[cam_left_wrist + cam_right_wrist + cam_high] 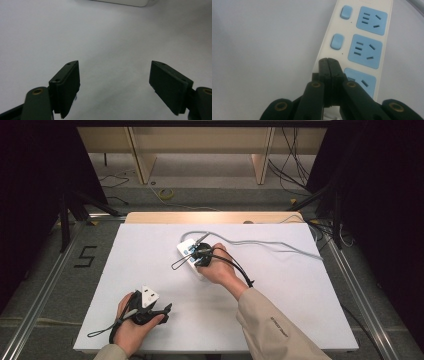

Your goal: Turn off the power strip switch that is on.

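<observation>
right gripper pressed down on a power strip, left gripper idle on the tabletop

the white tabletop (150, 270) carries a white power strip (189, 251) with blue sockets near its middle, its grey cable (270, 244) trailing off toward the far right edge. the right hand (220, 270) holds the right gripper (202, 257) over the strip; in the right gripper view its fingers (328, 65) are clenched tight together with nothing between them, their tips down on the strip's white edge (322, 50) in line with the row of blue switches (337, 41), just beside the nearest socket (362, 82). the left hand (131, 322) rests near the front left of the tabletop, well apart from the strip, and the left gripper (160, 311) has its fingers (65, 87) released and spread wide over bare white surface.
</observation>
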A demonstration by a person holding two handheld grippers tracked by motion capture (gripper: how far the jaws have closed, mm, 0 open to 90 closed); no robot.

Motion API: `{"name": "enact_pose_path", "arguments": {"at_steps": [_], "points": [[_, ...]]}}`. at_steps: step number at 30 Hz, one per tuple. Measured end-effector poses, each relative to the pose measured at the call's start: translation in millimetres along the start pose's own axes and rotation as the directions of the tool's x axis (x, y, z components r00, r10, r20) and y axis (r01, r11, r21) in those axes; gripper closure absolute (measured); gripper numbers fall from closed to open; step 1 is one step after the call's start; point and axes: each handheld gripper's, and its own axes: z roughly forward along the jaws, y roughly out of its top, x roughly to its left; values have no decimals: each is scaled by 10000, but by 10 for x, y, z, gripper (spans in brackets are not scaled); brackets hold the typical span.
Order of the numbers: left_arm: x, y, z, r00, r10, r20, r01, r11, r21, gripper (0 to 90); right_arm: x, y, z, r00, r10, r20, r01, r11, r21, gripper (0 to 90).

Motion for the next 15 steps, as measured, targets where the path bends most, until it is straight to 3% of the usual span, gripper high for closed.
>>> {"name": "enact_pose_path", "arguments": {"at_steps": [4,5,15], "points": [[-2,0,4,10000,5,11,-5,10000,14,245,-4,-10,-3,10000,12,-26,-12,9999,-111,900],[-3,0,3,10000,12,15,-12,10000,26,245,-9,-8,-26,10000,75,-52,-77,9994,-343,900],[-10,2,5,10000,-5,22,5,10000,10,245,-37,-72,-65,9997,191,-161,-195,9995,-243,900]]}}
